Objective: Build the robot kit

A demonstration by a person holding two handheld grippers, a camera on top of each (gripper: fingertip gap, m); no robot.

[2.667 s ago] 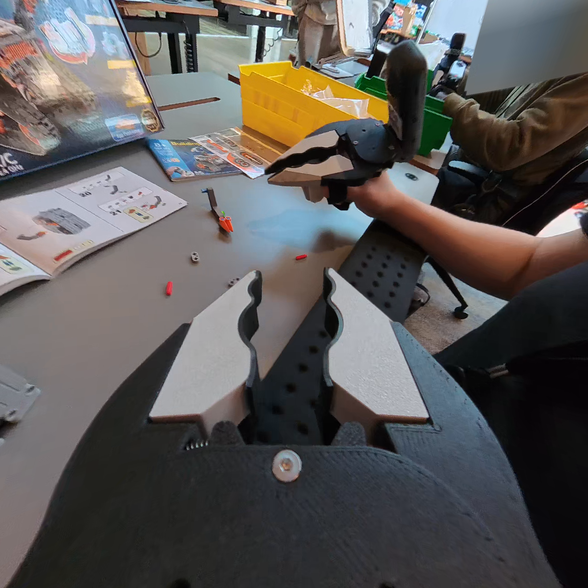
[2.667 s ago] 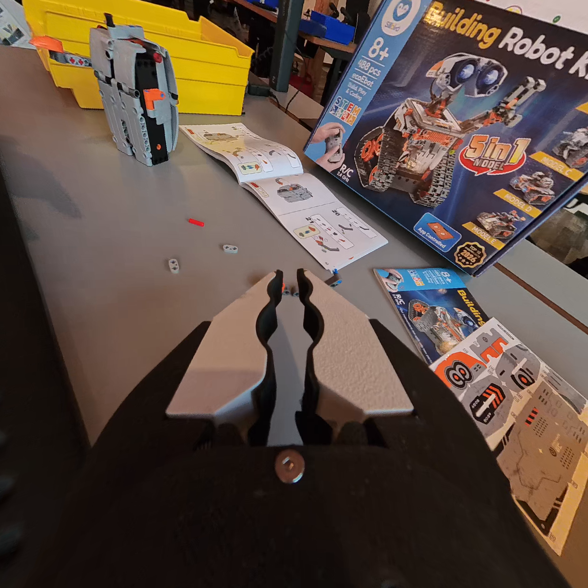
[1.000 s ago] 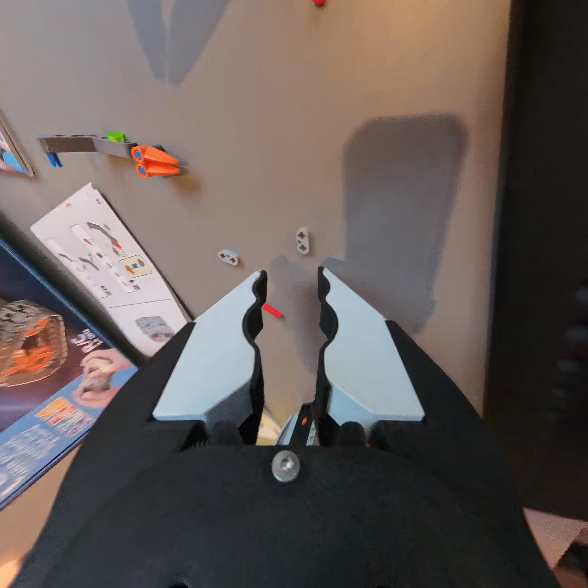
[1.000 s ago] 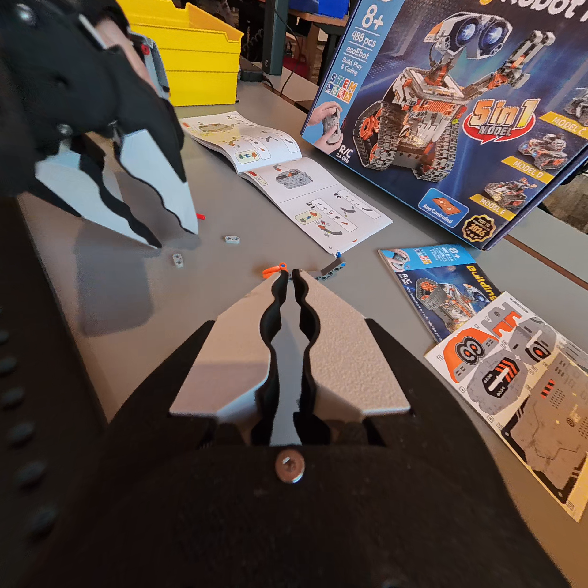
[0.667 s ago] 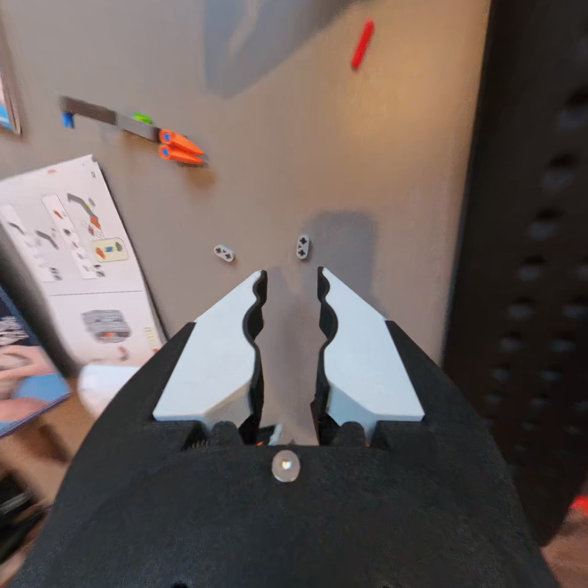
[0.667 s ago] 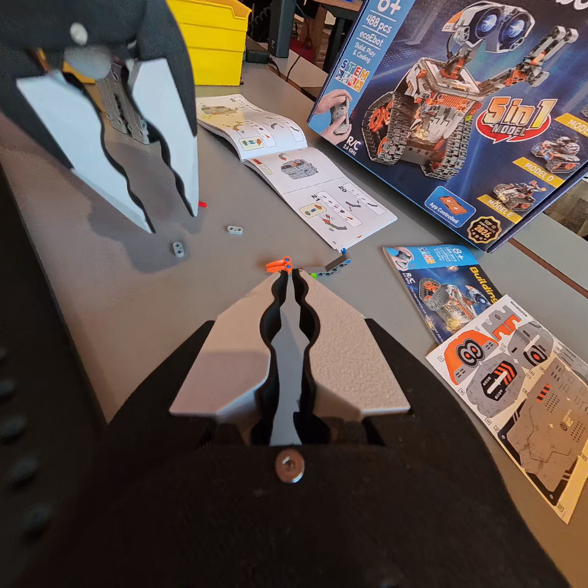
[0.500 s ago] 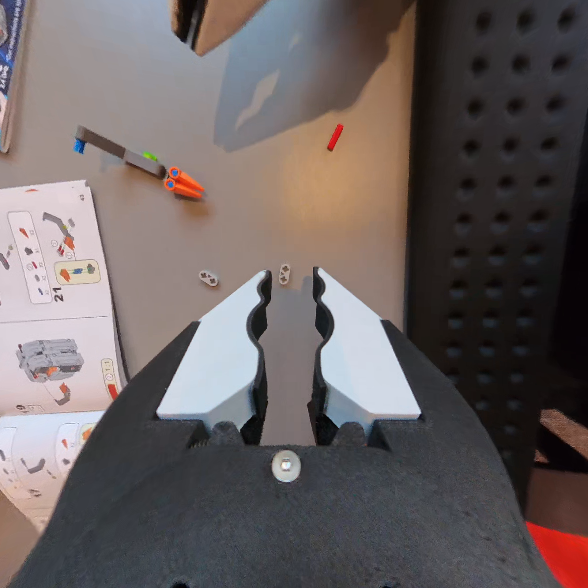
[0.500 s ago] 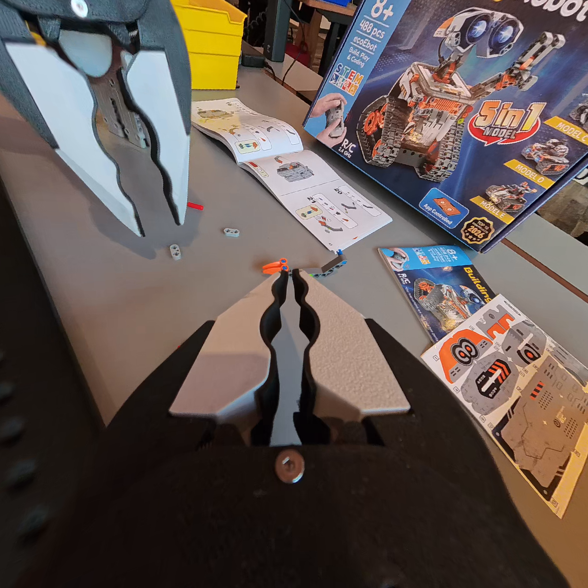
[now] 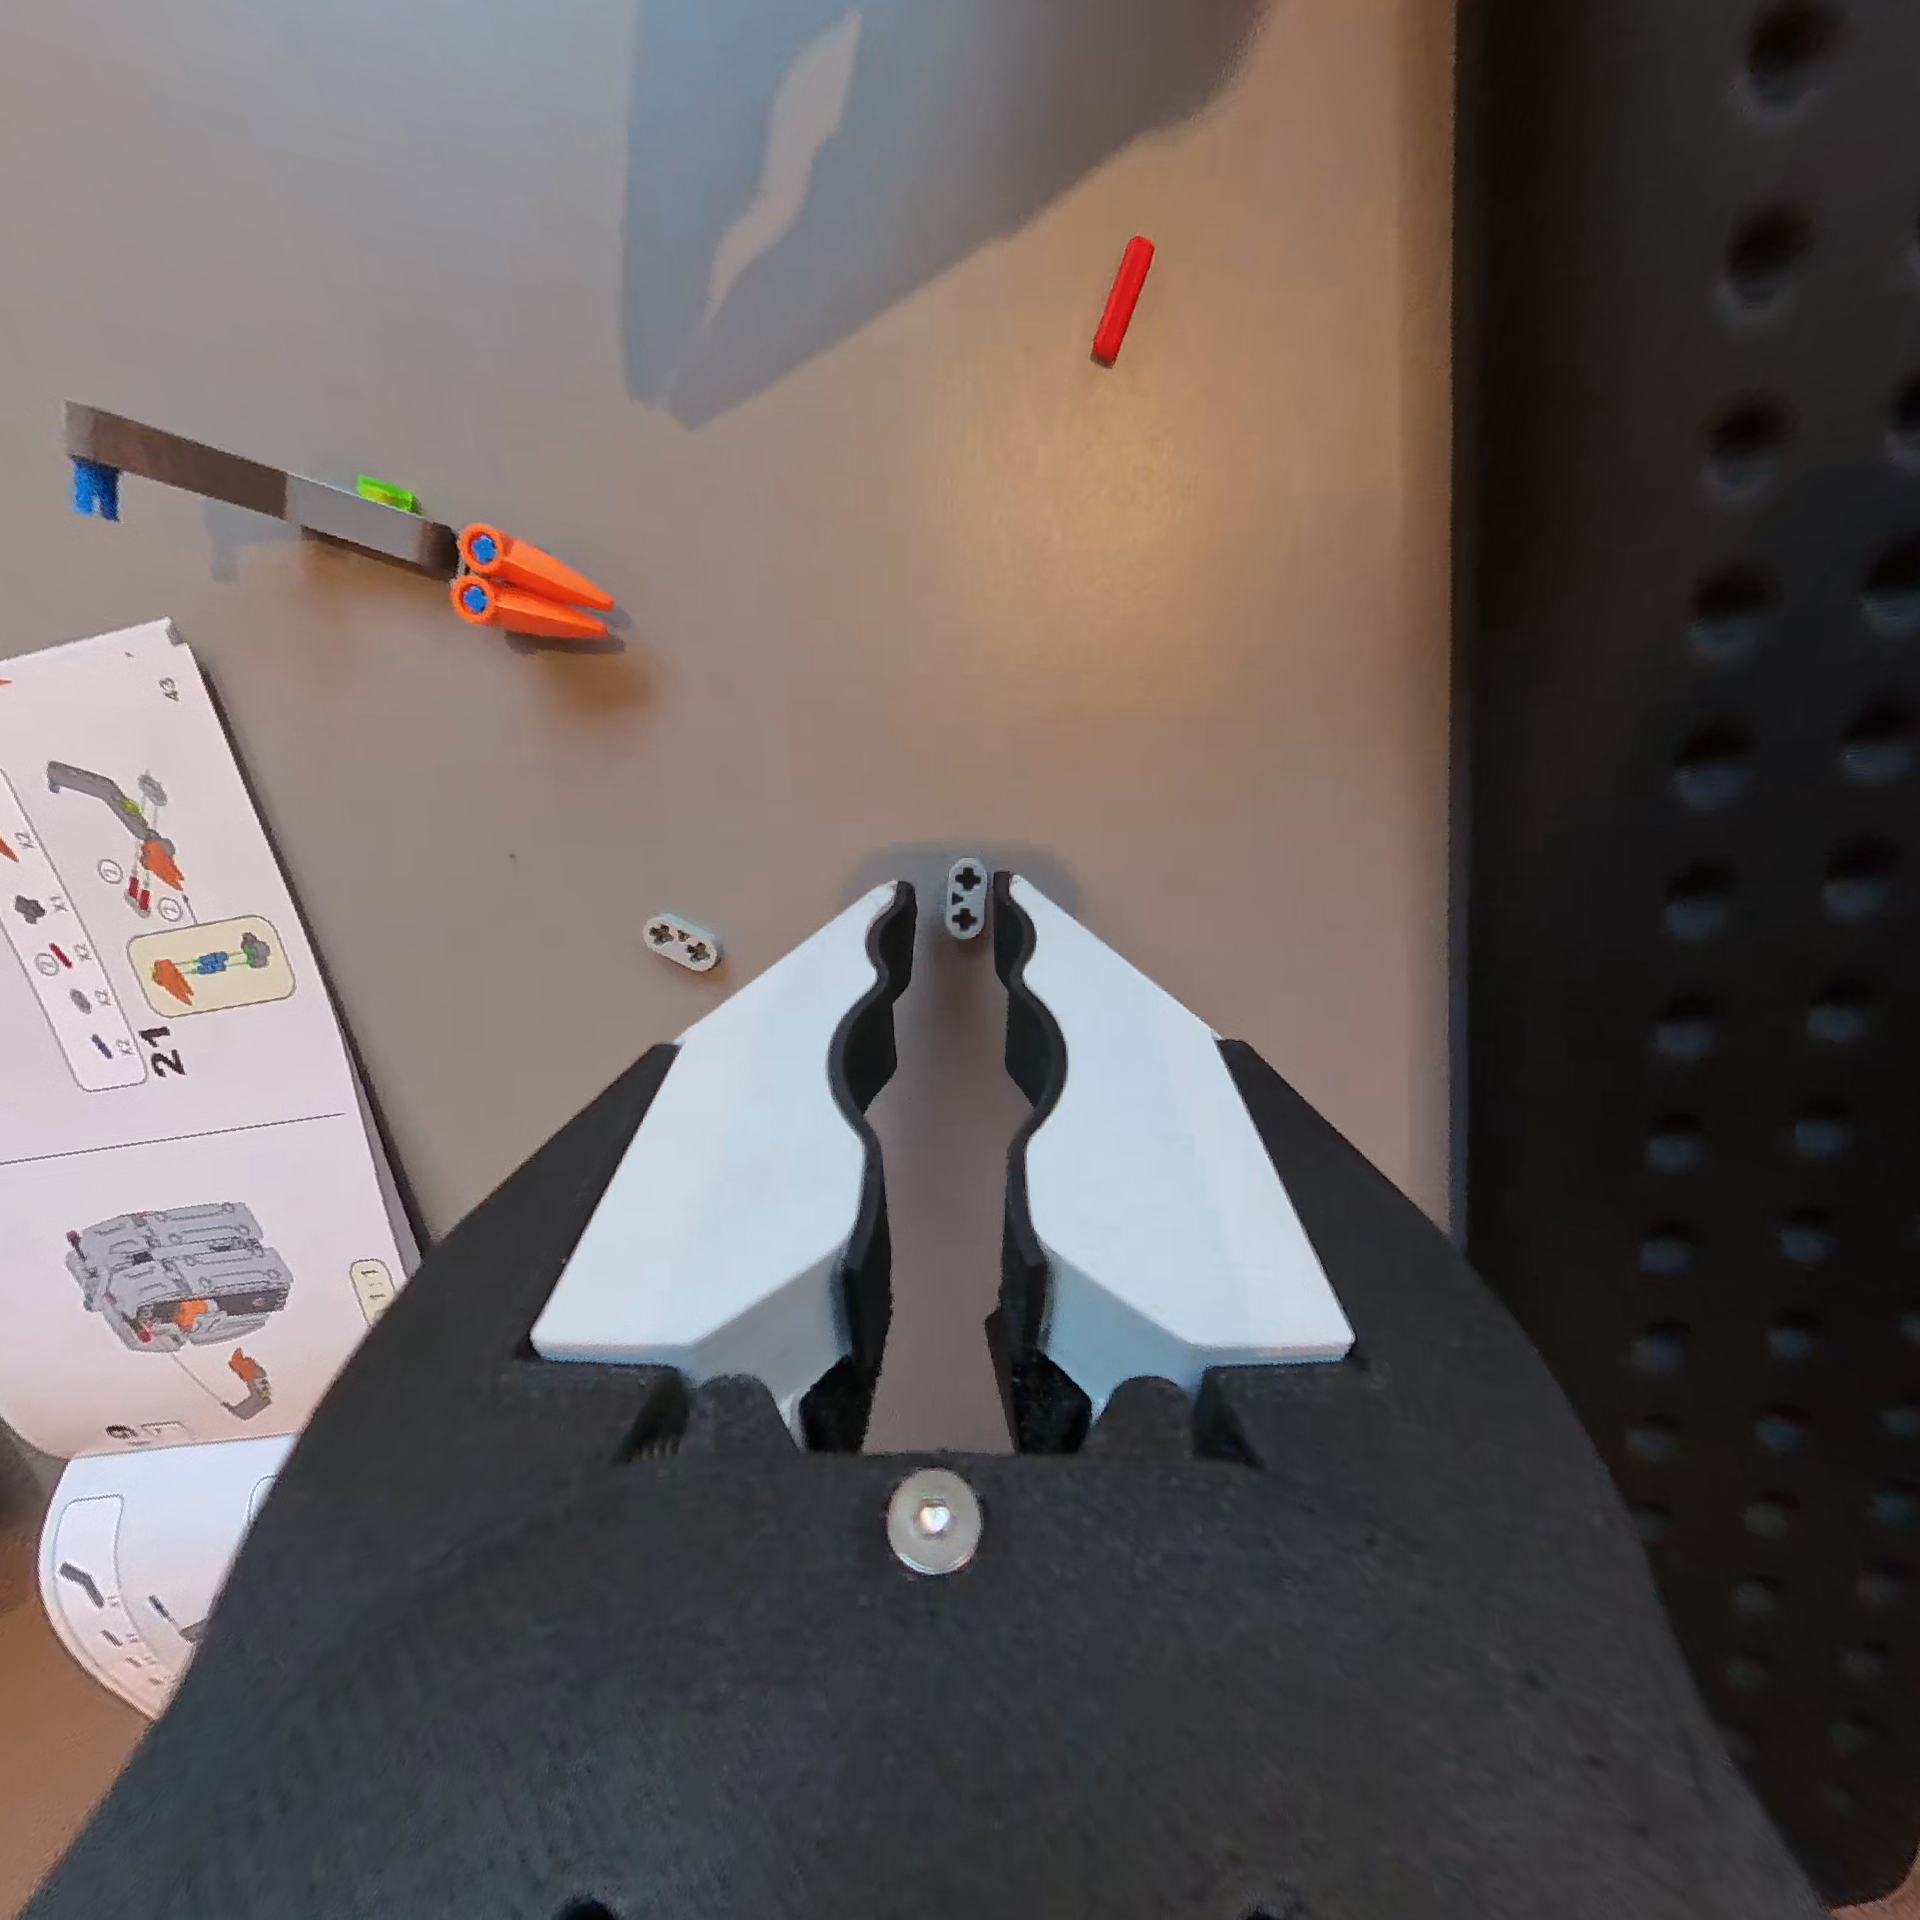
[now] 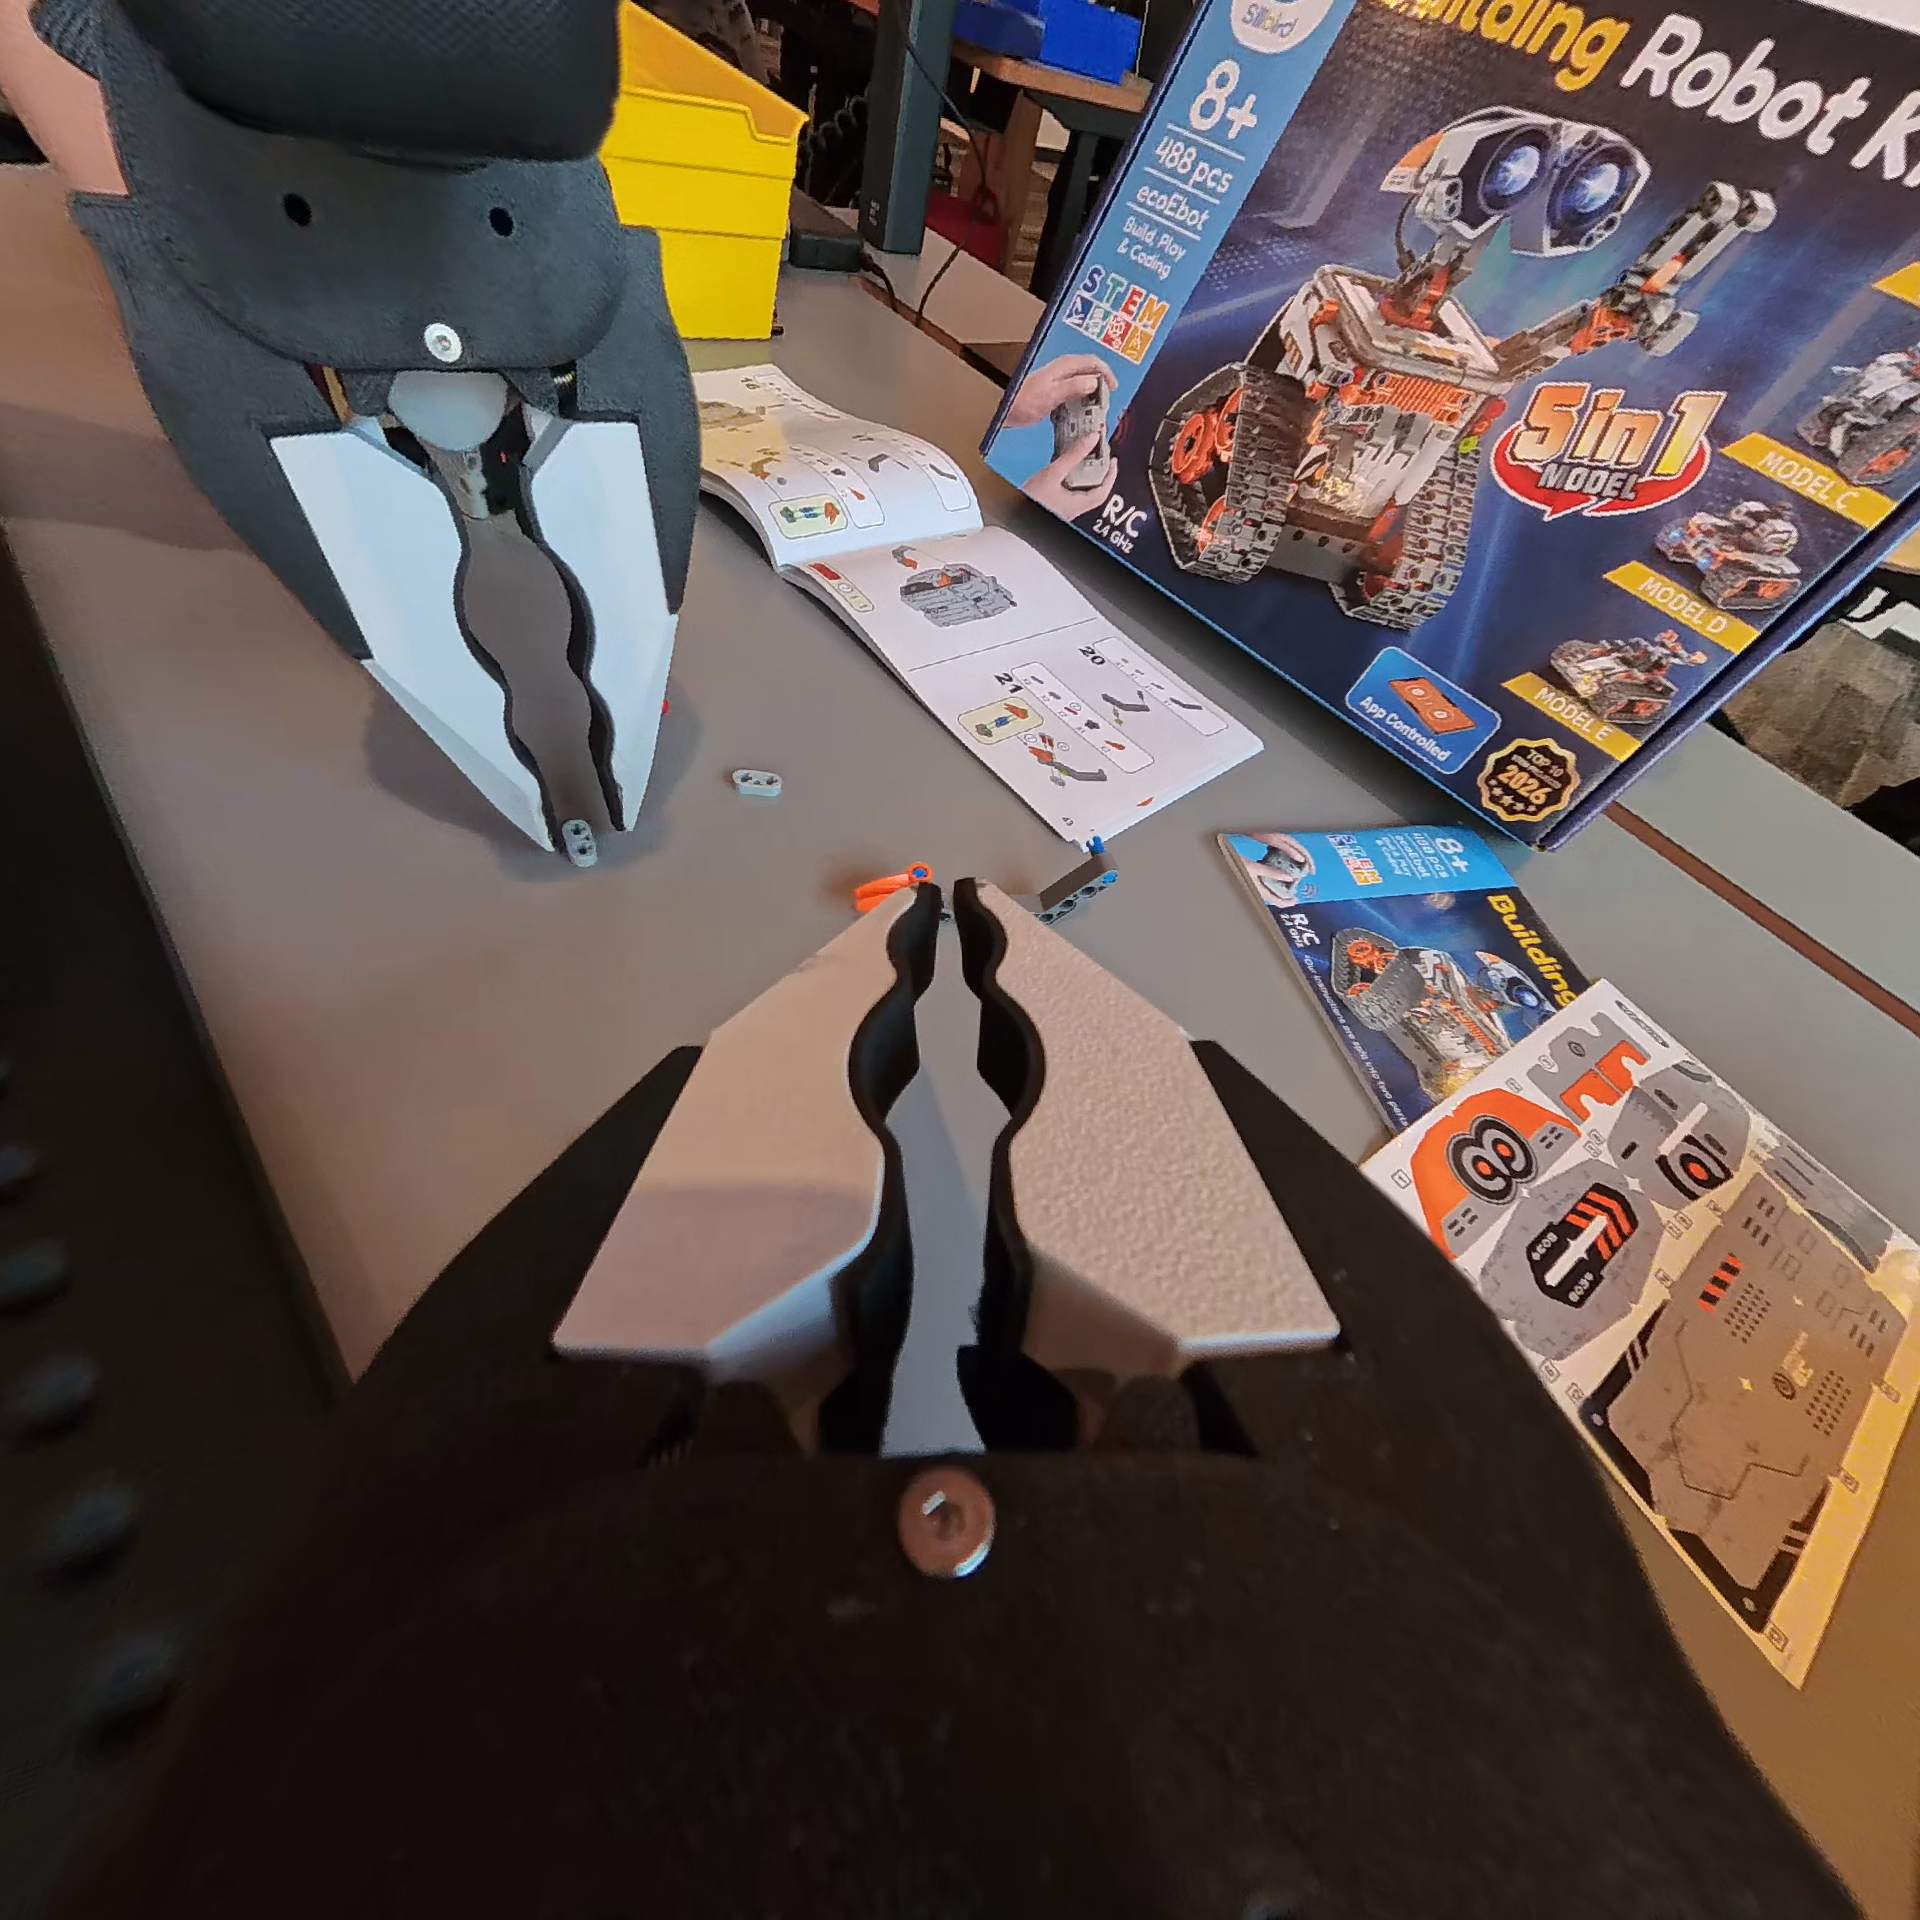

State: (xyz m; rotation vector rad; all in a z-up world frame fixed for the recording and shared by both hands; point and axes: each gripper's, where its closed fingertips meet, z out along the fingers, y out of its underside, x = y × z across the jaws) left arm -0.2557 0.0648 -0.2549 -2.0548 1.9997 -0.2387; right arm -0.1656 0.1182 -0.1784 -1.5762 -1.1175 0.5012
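My left gripper (image 9: 954, 894) points straight down at the grey table, open. Its fingertips stand on either side of a small grey two-hole piece (image 9: 966, 900) with a sliver of gap each side. It also shows in the right wrist view (image 10: 582, 821) over the same piece (image 10: 579, 840). A second grey two-hole piece (image 9: 682, 941) lies just to the left. My right gripper (image 10: 945, 896) hovers low over the table with its jaws nearly closed and nothing between them. Its tips are near a grey beam (image 10: 1075, 891) with orange cones (image 10: 883, 885).
A red pin (image 9: 1122, 299) lies near a black perforated mat (image 9: 1714, 935) at the table edge. An open instruction booklet (image 10: 987, 644), a large robot-kit box (image 10: 1507, 416), a leaflet (image 10: 1403, 966), a sticker sheet (image 10: 1662, 1299) and a yellow bin (image 10: 707, 208) surround the loose pieces.
My left gripper has swung over the table, come down, and narrowed its jaws around the small grey piece. My right gripper has hardly moved and stays nearly closed.
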